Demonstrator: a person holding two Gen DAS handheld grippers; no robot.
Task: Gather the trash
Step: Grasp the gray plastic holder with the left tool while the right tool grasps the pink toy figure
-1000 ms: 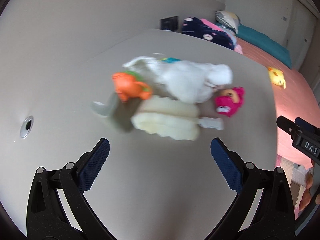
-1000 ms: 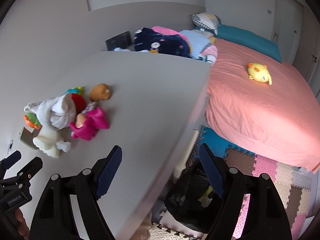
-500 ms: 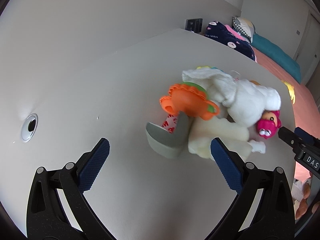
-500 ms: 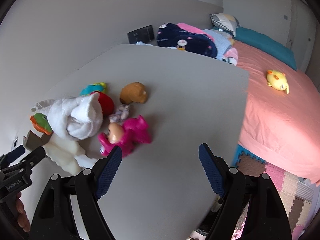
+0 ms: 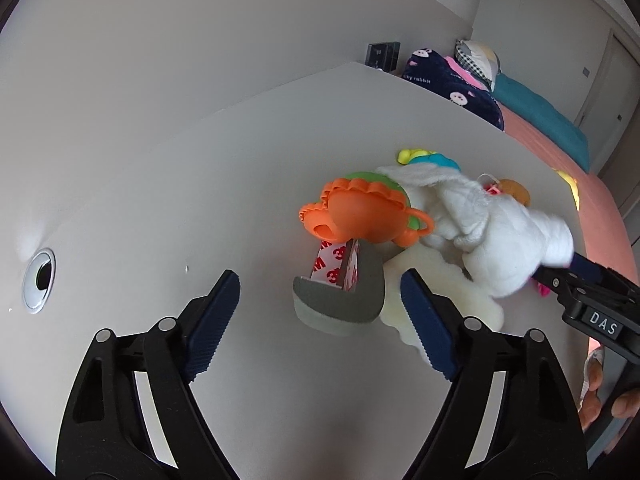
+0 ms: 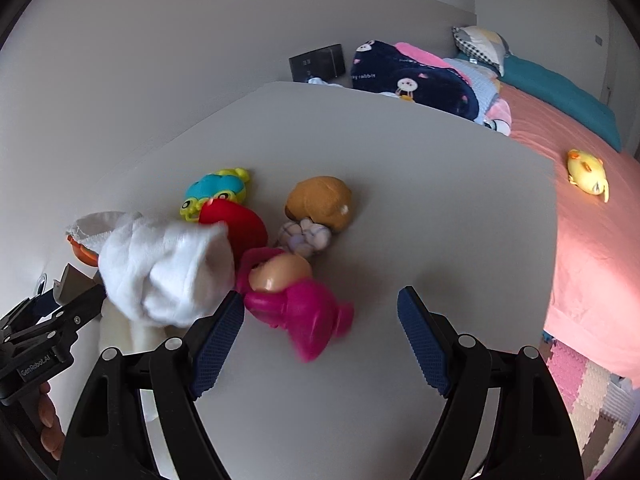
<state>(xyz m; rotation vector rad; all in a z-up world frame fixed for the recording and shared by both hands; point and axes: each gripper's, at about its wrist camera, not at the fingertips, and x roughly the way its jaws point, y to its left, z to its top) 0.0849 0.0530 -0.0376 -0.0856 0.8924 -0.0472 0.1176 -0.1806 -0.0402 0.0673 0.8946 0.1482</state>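
Note:
On the white table (image 5: 160, 200) lies a pile of toys and scraps. A curl of grey foam tape (image 5: 340, 300) with a red-and-white liner lies between the fingers of my left gripper (image 5: 320, 292). Its jaws are closing and the pads do not touch the tape. Behind the tape are an orange toy (image 5: 360, 212), a white cloth (image 5: 492, 232) and a cream fluffy piece (image 5: 448, 292). My right gripper (image 6: 320, 308) is open just short of a pink doll (image 6: 296, 300). A small crumpled white wad (image 6: 306, 236) lies beyond the doll.
A brown plush (image 6: 320, 200), a red toy (image 6: 236, 224) and a blue-yellow toy (image 6: 216, 188) sit in the pile. A cable hole (image 5: 38, 280) is at the table's left. A pink bed (image 6: 592, 240) and foam mats (image 6: 580, 392) lie past the right edge.
Both grippers have come closer to the pile. The left jaws have narrowed around the grey tape. The right view has swung from the table edge and floor onto the pink doll.

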